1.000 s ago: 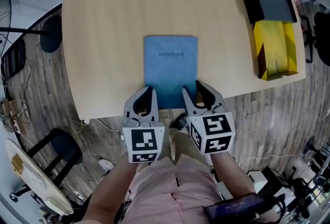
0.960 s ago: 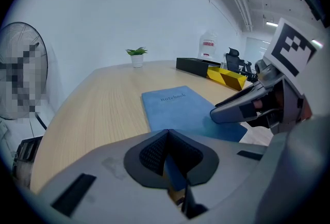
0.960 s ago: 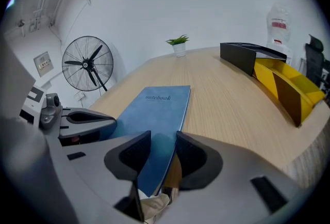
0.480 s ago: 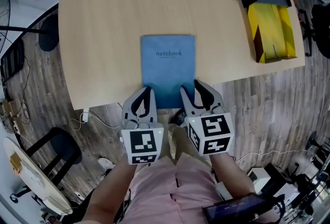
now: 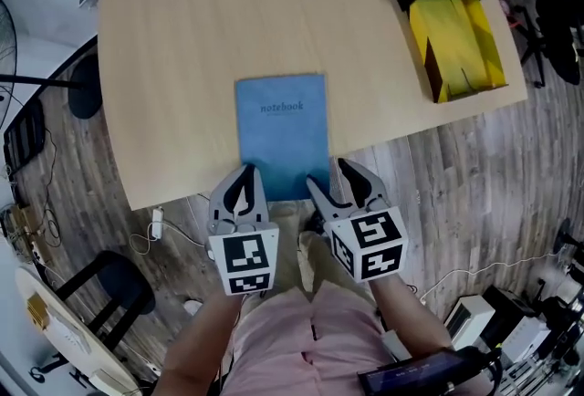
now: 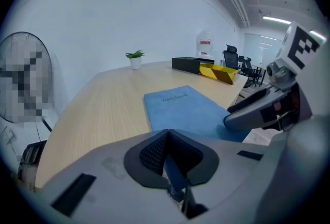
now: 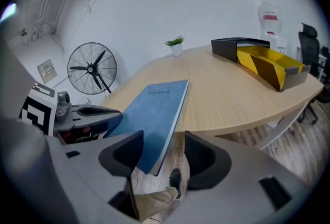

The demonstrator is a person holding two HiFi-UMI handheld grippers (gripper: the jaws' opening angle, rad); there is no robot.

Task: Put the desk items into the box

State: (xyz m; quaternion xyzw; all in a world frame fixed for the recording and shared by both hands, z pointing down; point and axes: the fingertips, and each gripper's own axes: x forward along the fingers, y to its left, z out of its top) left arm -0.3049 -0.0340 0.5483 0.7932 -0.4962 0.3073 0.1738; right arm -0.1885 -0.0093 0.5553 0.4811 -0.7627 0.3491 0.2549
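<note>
Blue notebook (image 5: pixel 281 134) overhanging near edge of surface (image 5: pixel 173 38), centre frame.
Left gripper (image 5: pixel 246 177) fingers clamped on overhang; right gripper (image 5: pixel 333 177) fingers wide astride its corner, likely readying two-sided lift toward yellow box (image 5: pixel 456 52), upper right.

Bright, even ceiling light; soft shadows; gripper views w/ fisheye warp, dark corners, jaws blurry up close.

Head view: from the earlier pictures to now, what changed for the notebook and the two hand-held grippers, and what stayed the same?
Only the camera swung, shifting the whole scene. The left hand-held gripper stays shut on the notebook at its near-left corner; the right hand-held gripper stays open around its near-right corner. The notebook and yellow box lie unmoved on the table.
</note>
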